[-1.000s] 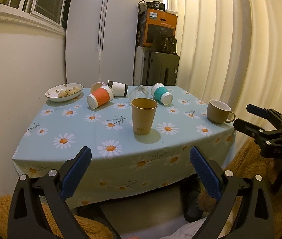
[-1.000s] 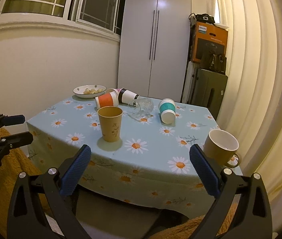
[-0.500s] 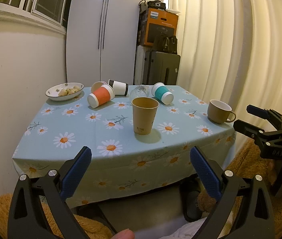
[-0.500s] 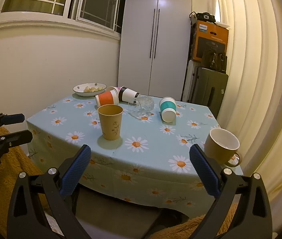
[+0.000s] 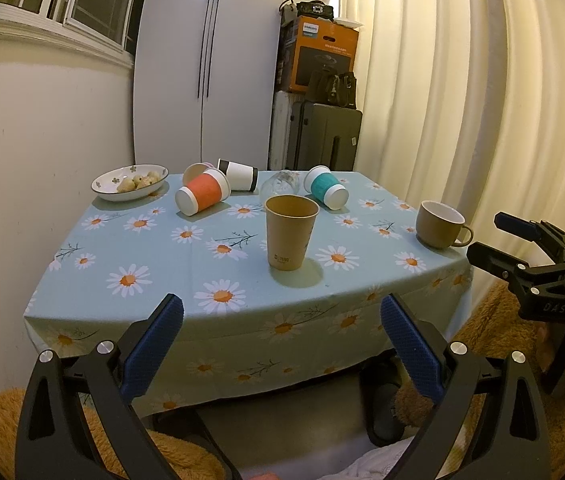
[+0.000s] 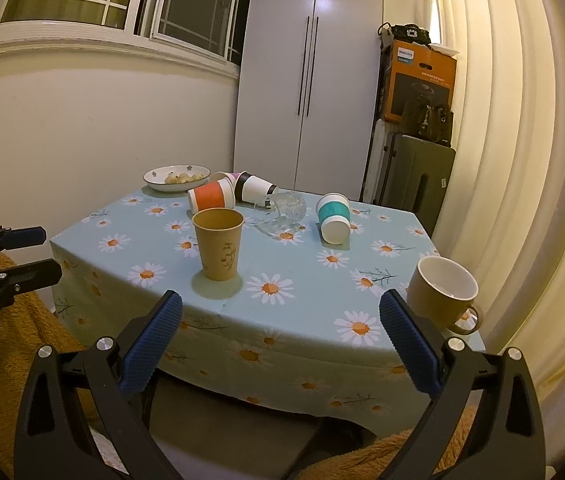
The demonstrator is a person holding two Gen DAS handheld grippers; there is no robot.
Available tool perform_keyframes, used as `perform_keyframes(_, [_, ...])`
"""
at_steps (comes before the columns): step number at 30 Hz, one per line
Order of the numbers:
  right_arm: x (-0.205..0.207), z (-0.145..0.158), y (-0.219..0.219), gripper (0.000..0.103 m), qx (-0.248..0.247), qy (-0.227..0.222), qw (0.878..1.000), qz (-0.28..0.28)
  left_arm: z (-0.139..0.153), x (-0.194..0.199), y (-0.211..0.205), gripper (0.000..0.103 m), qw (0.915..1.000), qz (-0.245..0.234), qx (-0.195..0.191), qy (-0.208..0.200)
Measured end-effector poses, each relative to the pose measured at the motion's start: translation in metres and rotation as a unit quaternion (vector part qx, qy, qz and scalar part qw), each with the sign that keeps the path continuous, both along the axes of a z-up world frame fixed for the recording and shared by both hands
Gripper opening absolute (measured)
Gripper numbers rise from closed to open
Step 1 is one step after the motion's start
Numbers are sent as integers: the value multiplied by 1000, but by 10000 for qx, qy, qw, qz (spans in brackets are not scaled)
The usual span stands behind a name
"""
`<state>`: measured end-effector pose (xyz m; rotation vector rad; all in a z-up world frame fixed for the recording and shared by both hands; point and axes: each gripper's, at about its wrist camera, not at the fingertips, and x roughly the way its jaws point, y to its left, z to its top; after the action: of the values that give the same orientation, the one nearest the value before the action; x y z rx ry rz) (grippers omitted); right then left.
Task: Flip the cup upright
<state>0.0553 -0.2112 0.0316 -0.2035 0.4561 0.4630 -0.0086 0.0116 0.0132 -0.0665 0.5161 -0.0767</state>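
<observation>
Cup [image 5: 291, 232]: brown paper, tapered, upright.

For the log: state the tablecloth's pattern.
Light blue tablecloth with white daisies; left wrist view.

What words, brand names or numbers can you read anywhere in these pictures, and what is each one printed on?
"PHILIPS": white label on the orange cardboard box atop the white cabinet; the box's other print is too small to read.
"DAS": embossed on the right tongs black body, partly legible.
Small stamp near the base of the upright brown paper cup: too blurred to read.
</observation>
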Motion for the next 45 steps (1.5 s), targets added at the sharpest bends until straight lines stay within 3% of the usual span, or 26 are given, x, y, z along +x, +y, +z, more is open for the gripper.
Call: perform_keyframes(45, [4, -3, -3, 98, -15, 50, 10000, 14, -2, 0, 3, 96, 10000, -40, -50, 14])
